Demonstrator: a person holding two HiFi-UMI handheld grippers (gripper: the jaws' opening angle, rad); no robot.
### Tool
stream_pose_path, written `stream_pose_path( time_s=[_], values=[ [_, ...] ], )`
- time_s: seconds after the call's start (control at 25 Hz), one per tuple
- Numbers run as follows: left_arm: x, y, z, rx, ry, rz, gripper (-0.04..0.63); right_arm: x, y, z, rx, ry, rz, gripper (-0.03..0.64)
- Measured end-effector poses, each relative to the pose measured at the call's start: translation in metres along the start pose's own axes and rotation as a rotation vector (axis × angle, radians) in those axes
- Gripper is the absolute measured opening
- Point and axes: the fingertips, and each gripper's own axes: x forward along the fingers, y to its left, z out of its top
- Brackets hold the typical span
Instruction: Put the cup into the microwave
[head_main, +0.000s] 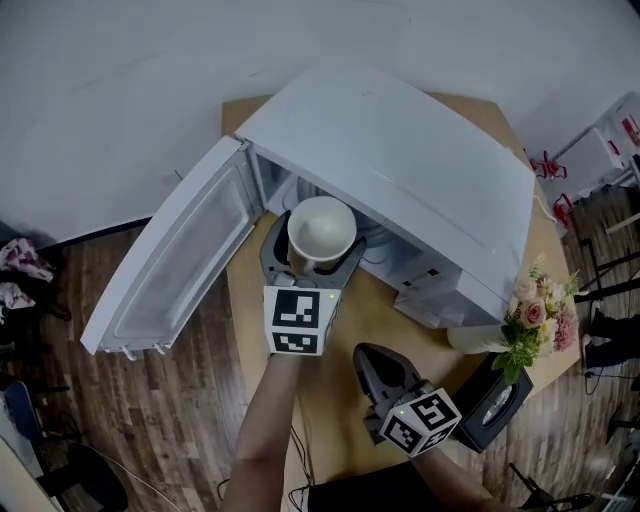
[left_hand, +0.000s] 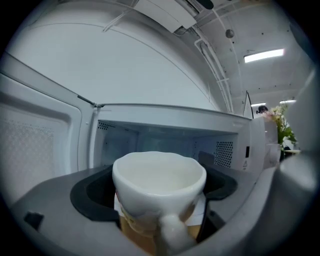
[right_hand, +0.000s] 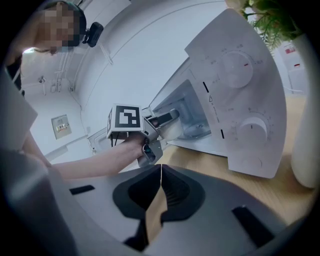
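A white cup (head_main: 320, 231) (left_hand: 159, 187) is held upright in my left gripper (head_main: 310, 262) (left_hand: 160, 200), which is shut on it, the cup's handle turned back toward the camera. The cup hangs at the mouth of the white microwave (head_main: 400, 170) (left_hand: 170, 135), whose door (head_main: 175, 265) swings wide open to the left. The cavity shows empty behind the cup. My right gripper (head_main: 383, 368) (right_hand: 161, 172) is shut with nothing in it, low over the wooden table in front of the microwave's control panel (right_hand: 240, 95). In the right gripper view the left gripper (right_hand: 150, 127) shows with the cup at the opening.
The wooden table (head_main: 350, 330) carries the microwave. A bunch of flowers (head_main: 535, 320) in a white vase and a dark box (head_main: 495, 405) stand at the right. Wooden floor (head_main: 150, 420) lies beyond the table's left edge. A white wall stands behind.
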Motion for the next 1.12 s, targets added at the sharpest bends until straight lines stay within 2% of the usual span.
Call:
stream_pose_path(
  time_s=[0.4, 0.64, 1.12],
  values=[
    [0.042, 0.01, -0.008, 0.042, 0.007, -0.089, 0.491, 0.036, -0.013, 0.03, -0.05, -0.073, -0.048, -0.006],
    [0.062, 0.012, -0.016, 0.055, 0.018, -0.132, 0.491, 0.063, -0.018, 0.051, -0.129, -0.134, -0.063, -0.006],
    [0.092, 0.02, -0.014, 0.05, 0.015, -0.164, 0.491, 0.097, -0.038, 0.061, -0.162, -0.169, -0.093, -0.006]
  ],
)
